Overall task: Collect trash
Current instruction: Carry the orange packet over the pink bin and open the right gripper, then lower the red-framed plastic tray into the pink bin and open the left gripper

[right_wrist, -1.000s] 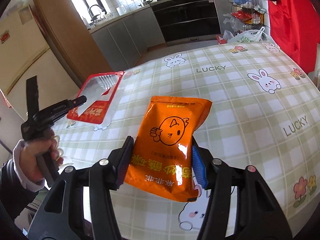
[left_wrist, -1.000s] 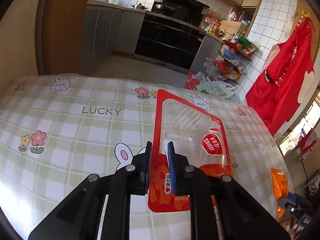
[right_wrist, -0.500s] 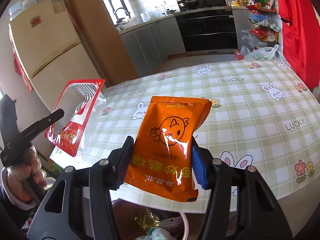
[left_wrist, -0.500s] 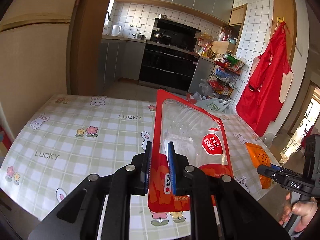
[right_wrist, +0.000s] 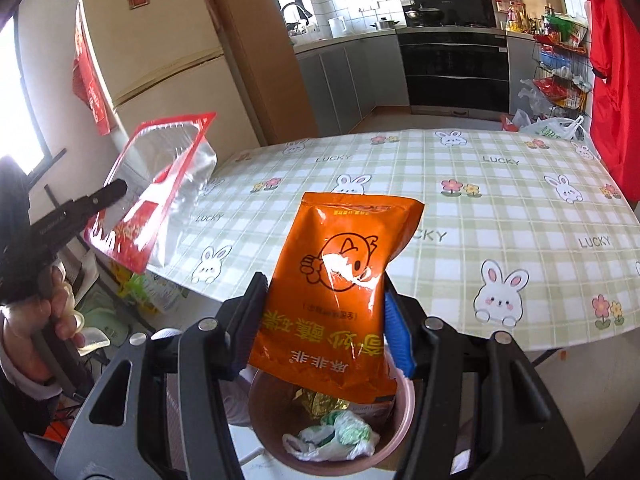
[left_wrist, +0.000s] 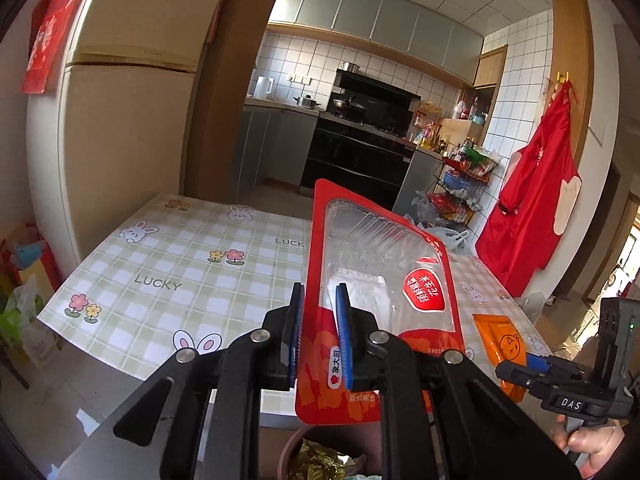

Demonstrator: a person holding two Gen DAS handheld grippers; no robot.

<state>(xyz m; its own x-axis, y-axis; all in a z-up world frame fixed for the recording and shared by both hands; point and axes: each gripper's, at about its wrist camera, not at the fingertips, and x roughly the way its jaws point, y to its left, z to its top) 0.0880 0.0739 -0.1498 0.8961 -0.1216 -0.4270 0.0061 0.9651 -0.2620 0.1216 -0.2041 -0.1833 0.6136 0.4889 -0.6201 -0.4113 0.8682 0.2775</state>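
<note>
Left tool (left_wrist: 320,334) pinches the red packet (left_wrist: 380,280); right tool (right_wrist: 324,320) clamps the orange packet (right_wrist: 340,280) above the pink bin (right_wrist: 396,432) at 6 o'clock.

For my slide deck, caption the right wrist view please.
Right gripper holds an orange snack bag above the pink trash bin.

Pink bin (right_wrist: 402,426) rim partly behind orange packet (right_wrist: 340,292) and tongs.
</note>
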